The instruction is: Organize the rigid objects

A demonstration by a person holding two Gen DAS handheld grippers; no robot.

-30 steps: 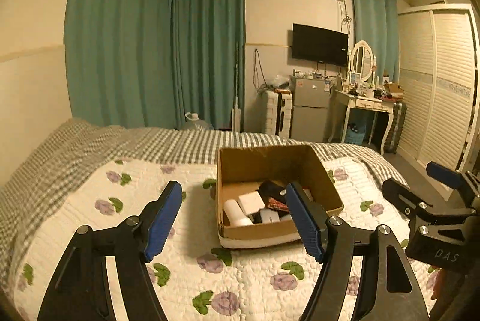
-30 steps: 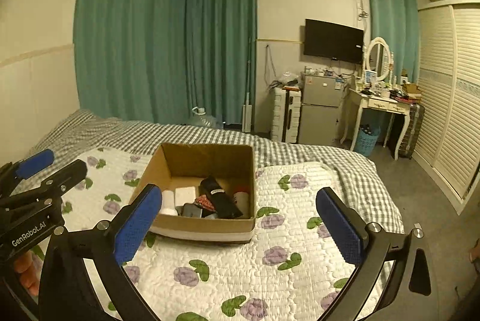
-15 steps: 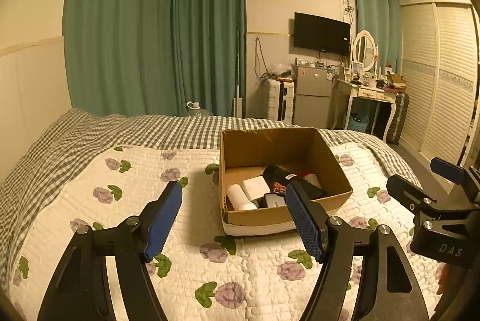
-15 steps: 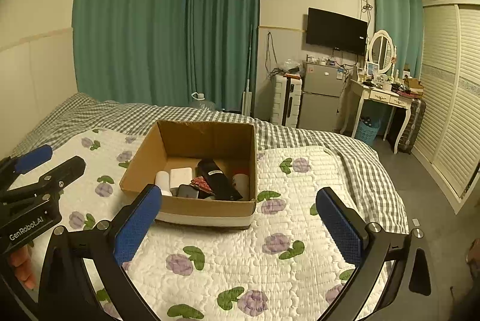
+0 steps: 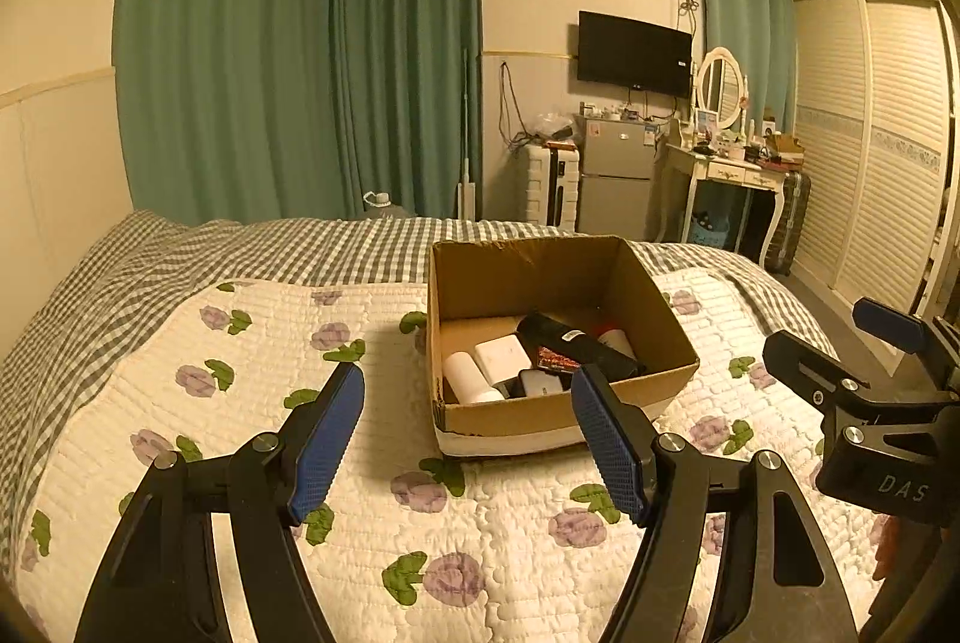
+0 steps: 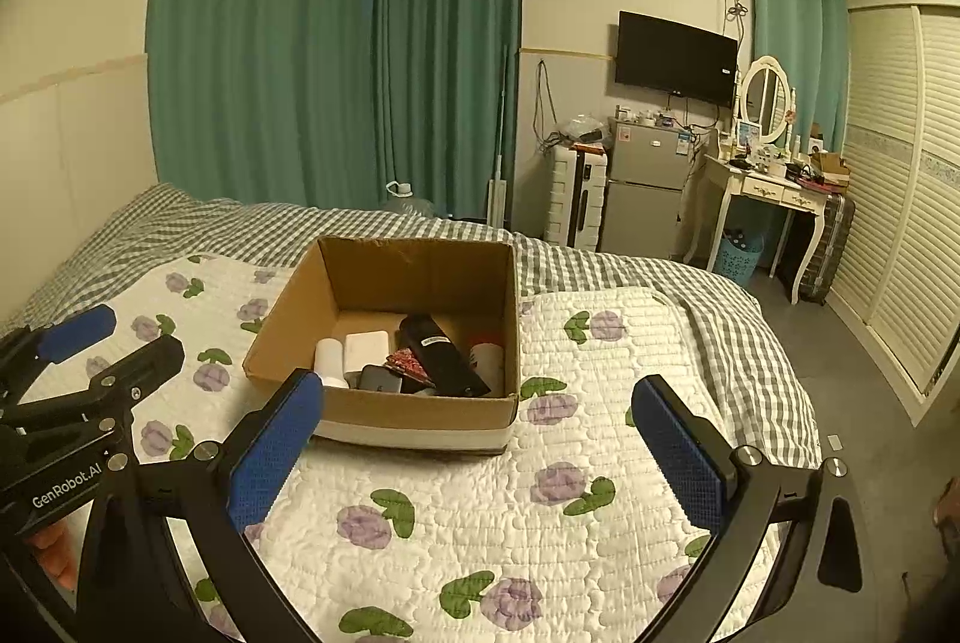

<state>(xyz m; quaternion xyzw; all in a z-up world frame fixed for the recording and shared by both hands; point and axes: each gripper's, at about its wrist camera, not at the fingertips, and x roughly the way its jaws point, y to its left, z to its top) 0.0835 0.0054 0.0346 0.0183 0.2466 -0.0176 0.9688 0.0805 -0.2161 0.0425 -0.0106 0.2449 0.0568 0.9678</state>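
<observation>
Resting on the flower-print quilt [image 6: 540, 511], the open brown cardboard box [image 6: 414, 406] held a long black case [image 6: 444, 358] angled toward its near-right corner; both spread, empty grippers [image 5: 468, 439] [image 6: 474, 439] had drawn closer.

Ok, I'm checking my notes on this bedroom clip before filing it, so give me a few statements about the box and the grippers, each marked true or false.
1. The cardboard box sits on the flowered quilt. True.
2. The box is empty. False: it holds several things, among them a white cylinder and a long black object.
3. The left gripper is open and holds nothing. True.
4. The right gripper is shut on the white cylinder. False: its jaws are wide apart and empty.
5. The box has a closed lid. False: its top is open.
</observation>
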